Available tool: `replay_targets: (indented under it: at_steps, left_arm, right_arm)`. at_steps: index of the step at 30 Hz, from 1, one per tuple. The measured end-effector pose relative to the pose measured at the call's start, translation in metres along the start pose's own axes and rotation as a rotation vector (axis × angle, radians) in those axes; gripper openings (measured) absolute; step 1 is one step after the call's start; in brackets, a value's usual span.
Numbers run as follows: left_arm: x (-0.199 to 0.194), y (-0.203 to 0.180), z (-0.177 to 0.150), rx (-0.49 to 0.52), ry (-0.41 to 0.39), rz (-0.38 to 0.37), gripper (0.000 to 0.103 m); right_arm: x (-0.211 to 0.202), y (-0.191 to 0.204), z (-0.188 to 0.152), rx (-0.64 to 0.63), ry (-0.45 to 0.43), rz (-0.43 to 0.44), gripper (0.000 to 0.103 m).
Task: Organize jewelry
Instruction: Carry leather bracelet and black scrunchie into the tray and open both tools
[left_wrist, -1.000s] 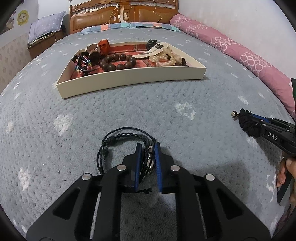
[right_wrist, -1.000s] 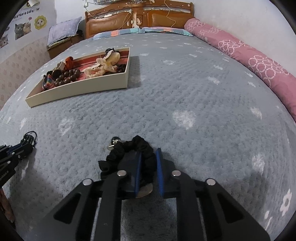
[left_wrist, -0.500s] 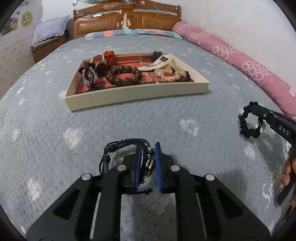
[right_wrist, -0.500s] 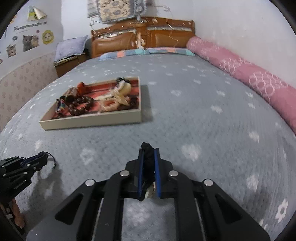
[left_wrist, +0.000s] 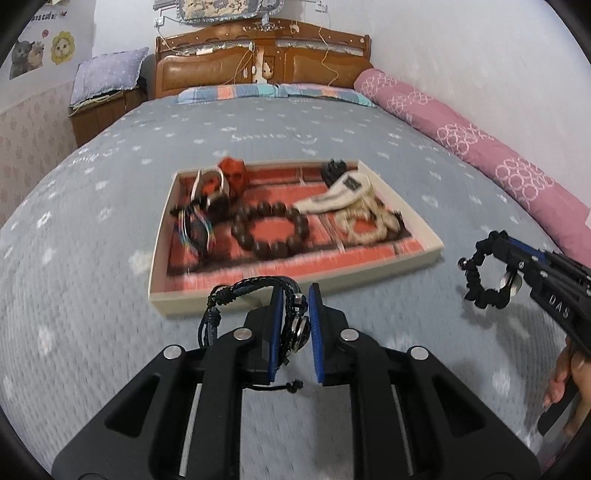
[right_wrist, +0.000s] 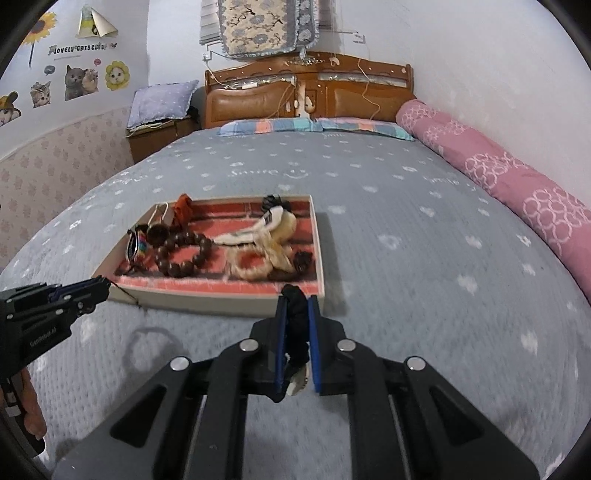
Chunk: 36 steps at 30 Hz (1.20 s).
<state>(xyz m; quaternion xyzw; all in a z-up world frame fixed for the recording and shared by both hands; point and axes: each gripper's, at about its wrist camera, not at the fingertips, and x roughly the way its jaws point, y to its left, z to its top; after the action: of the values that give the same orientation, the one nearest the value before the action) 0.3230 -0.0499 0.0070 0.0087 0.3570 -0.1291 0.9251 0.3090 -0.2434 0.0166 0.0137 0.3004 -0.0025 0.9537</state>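
Note:
My left gripper (left_wrist: 294, 295) is shut on a black braided cord bracelet (left_wrist: 251, 291) and holds it in the air just before the near wall of the cream tray (left_wrist: 258, 295). My right gripper (right_wrist: 295, 306) is shut on a black scrunchie (right_wrist: 297, 325), also lifted, near the tray's front right corner (right_wrist: 317, 295). The scrunchie hangs as a ring in the left wrist view (left_wrist: 480, 273). The tray holds a brown bead bracelet (left_wrist: 271, 232), a multicoloured bracelet (left_wrist: 195, 232), cream scrunchies (left_wrist: 362, 218) and an orange piece (left_wrist: 234, 175).
The tray lies on a grey bedspread (left_wrist: 110, 332). A pink bolster (left_wrist: 480, 147) runs along the right wall. A wooden headboard (right_wrist: 306, 96) and a bedside cabinet with a cushion (right_wrist: 159, 125) stand at the far end.
Both grippers have lifted their items off the bedspread and moved forward to the tray, which now looks much closer in both views.

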Motion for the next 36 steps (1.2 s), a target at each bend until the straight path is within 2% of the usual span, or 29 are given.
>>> replay_targets:
  at_steps: [4,10,18,23,28,32,36]
  left_arm:
    - [0.017,0.01,0.023,-0.021,-0.027,-0.006,0.013]
    - [0.053,0.025,0.043,-0.061,-0.023,-0.028,0.013]
    - [0.085,0.036,0.043,-0.058,0.008,-0.021,0.013]
    - [0.099,0.048,0.042,-0.079,0.021,-0.005,0.013]
    - [0.11,0.049,0.037,-0.05,0.038,0.027,0.013]
    - [0.114,0.049,0.033,-0.051,0.051,0.026,0.013]
    - [0.115,0.05,0.032,-0.056,0.049,0.026,0.015]
  right_arm:
    - [0.019,0.005,0.015,0.005,-0.022,0.021,0.011]
    - [0.047,0.016,0.03,-0.012,-0.045,0.038,0.011]
    - [0.074,0.028,0.038,-0.032,-0.058,0.051,0.011]
    - [0.097,0.027,0.032,-0.028,-0.02,0.056,0.011]
    - [0.115,0.026,0.026,-0.032,0.042,0.061,0.011]
    - [0.126,0.024,0.019,-0.048,0.093,0.035,0.011]
    - [0.131,0.021,0.017,-0.04,0.106,0.029,0.011]
